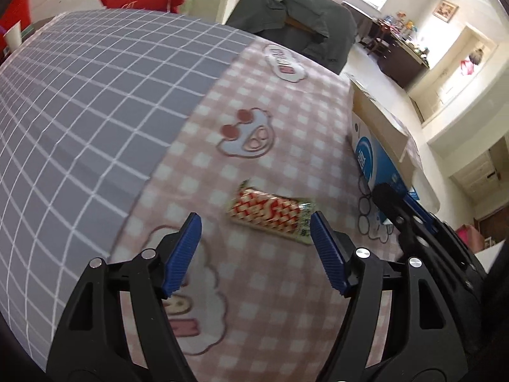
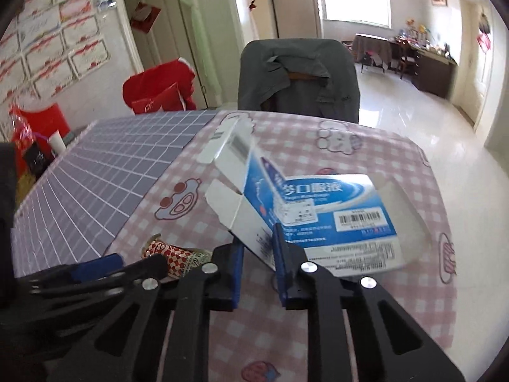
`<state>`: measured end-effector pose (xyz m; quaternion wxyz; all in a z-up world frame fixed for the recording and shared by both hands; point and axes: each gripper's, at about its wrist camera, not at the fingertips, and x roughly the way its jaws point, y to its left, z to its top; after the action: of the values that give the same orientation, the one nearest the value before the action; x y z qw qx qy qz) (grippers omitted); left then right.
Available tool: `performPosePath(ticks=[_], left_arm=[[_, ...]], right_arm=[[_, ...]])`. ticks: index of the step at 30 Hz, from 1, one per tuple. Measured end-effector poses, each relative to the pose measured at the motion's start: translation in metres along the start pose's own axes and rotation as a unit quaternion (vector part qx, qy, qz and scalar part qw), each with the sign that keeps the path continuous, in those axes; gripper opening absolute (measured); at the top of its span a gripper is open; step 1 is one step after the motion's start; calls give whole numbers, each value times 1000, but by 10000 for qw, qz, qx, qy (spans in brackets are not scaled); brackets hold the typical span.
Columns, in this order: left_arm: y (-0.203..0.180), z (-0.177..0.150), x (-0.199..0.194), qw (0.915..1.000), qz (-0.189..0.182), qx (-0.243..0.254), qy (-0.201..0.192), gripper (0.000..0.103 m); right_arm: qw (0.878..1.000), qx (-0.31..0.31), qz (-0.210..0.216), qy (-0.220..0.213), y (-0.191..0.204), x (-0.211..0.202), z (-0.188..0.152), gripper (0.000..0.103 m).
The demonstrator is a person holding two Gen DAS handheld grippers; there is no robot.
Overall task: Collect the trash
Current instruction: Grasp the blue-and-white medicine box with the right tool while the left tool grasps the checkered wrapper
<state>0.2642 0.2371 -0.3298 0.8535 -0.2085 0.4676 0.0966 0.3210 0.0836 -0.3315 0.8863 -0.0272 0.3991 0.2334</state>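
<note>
Table: pink checked cloth [image 1: 286,121], grey grid mat [image 1: 95,95] | your right gripper [image 2: 257,273] clamps blue-white carton [image 2: 318,222], flaps open, contents hidden | your left gripper [image 1: 256,248] spread over red-checked wrapper [image 1: 270,211] lying on cloth

The left gripper [image 1: 256,227] stands spread above the pink checked tablecloth [image 1: 286,121], with bare cloth on both sides of the snack wrapper [image 1: 270,215] ahead of it. To its right the blue-and-white box [image 2: 318,210], pinched in the right gripper [image 2: 258,254], blocks that side. A jacket-draped chair [image 2: 299,76] closes the table's far edge.
</note>
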Motion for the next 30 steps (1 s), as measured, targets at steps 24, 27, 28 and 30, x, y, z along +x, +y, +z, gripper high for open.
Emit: performPosePath(ticks=[24,27,28,30], left_arm=[[-20,1,15,9937,756,813,-164,31],[-17,1,11,9957,586,708,-112,27],[-14,1,8,9968,497,627,-79,26],[-12,-1,4,9975,424,561,-69,26]], right_arm=[[9979,555,263,194,-18,-16,-23,17],[9980,522,299,194,-14,-19,-23,16],[9980,526,314,182,-13,-21,-23,16],[9979,529,326,170,-13,-24,-23,15]])
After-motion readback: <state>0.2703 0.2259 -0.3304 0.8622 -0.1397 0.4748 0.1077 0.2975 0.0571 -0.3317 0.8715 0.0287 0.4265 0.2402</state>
